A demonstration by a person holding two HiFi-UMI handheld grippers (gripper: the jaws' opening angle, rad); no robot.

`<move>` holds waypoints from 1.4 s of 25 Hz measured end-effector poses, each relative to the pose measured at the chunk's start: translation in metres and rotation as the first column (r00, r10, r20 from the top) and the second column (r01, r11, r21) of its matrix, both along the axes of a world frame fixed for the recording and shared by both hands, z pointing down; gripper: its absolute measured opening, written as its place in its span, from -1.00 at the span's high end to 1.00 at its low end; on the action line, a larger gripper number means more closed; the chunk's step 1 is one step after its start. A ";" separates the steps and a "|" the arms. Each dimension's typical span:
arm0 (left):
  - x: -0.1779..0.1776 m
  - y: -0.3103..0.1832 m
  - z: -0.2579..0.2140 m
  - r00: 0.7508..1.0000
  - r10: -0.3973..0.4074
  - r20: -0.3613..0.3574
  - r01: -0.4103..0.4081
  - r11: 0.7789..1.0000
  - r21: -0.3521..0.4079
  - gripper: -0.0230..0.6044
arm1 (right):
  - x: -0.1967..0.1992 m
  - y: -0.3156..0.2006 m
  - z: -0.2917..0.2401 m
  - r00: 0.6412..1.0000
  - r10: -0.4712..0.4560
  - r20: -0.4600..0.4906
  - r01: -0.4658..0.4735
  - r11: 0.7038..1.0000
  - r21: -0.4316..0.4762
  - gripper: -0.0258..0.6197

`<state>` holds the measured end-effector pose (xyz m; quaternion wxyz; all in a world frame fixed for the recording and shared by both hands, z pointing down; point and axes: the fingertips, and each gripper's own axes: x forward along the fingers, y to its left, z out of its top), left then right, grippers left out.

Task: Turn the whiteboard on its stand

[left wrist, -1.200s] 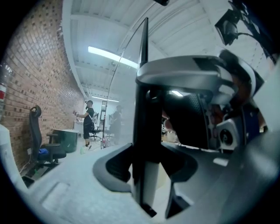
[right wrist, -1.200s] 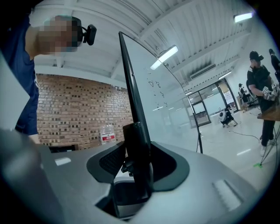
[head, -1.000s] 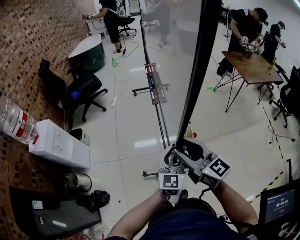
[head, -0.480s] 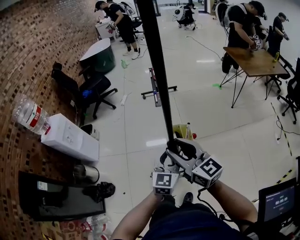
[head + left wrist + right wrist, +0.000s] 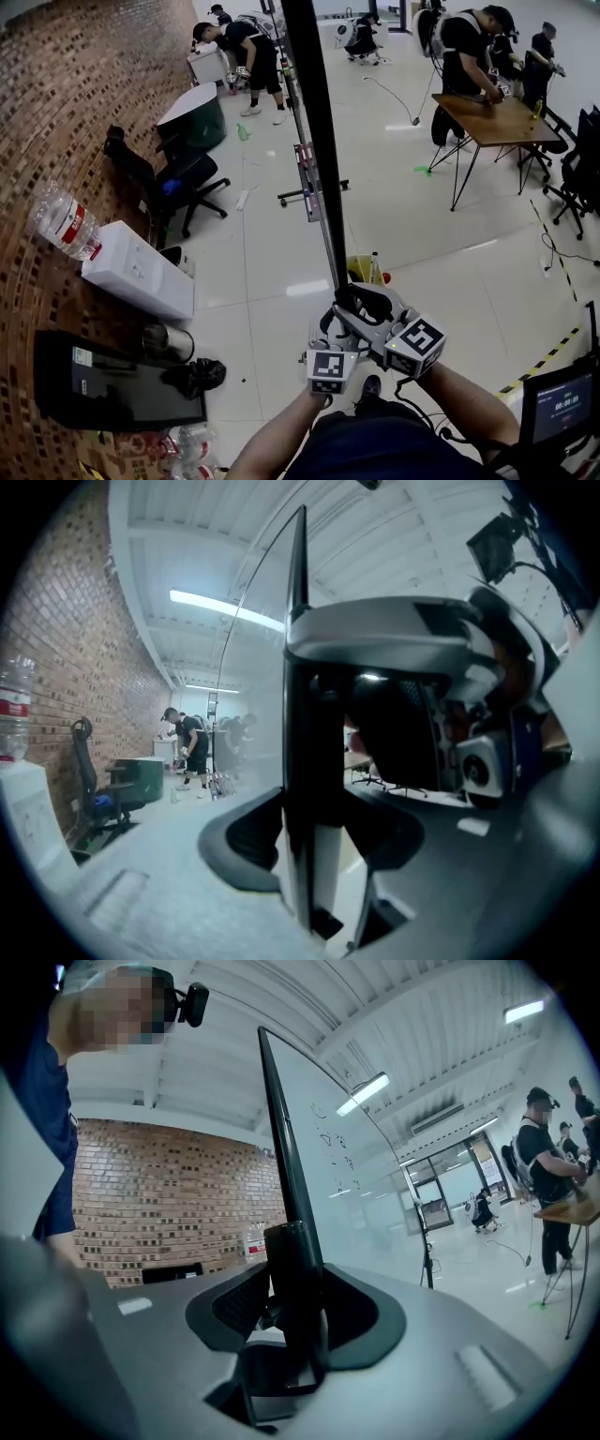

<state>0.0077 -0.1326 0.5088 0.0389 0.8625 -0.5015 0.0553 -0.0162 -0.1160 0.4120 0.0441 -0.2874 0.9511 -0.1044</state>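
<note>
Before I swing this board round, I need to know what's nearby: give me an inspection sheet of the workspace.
Surface: glossy pale floor.
Job's things: whiteboard edge-on in the head view, on its stand.
Clutter: office chair, water bottle atop a white box, metal can.
Grippers: left gripper and right gripper both clamped on the whiteboard's frame.
Cables: one cable on the floor, right side.
Surroundings: brick wall; people at a wooden table.

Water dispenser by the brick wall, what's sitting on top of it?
A clear bottle with a red label stands neck-down on the dispenser. Its mouth is hidden where it enters the dispenser's top, and how full it is cannot be told.
</note>
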 end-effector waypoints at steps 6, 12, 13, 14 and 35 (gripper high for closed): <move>0.009 0.045 -0.009 1.000 0.022 -0.018 -0.021 1.000 0.019 0.28 | 0.009 0.044 -0.009 0.999 0.020 0.034 -0.020 1.000 0.007 0.36; 0.005 0.077 -0.008 0.999 0.031 -0.026 -0.031 0.999 0.012 0.28 | 0.005 0.075 -0.008 0.999 0.046 0.010 -0.046 0.999 -0.001 0.36; 0.005 0.081 -0.007 0.999 0.032 -0.023 -0.032 0.999 0.006 0.28 | 0.004 0.079 -0.007 0.999 0.044 0.006 -0.044 0.999 -0.002 0.36; 0.005 0.085 -0.006 0.999 0.029 -0.017 -0.029 1.000 0.004 0.28 | 0.005 0.083 -0.006 0.999 0.044 0.002 -0.044 0.999 -0.004 0.36; -0.013 0.141 0.014 0.993 -0.112 0.044 0.113 0.993 -0.039 0.34 | -0.012 0.141 0.006 1.000 -0.008 0.000 0.008 0.999 -0.032 0.36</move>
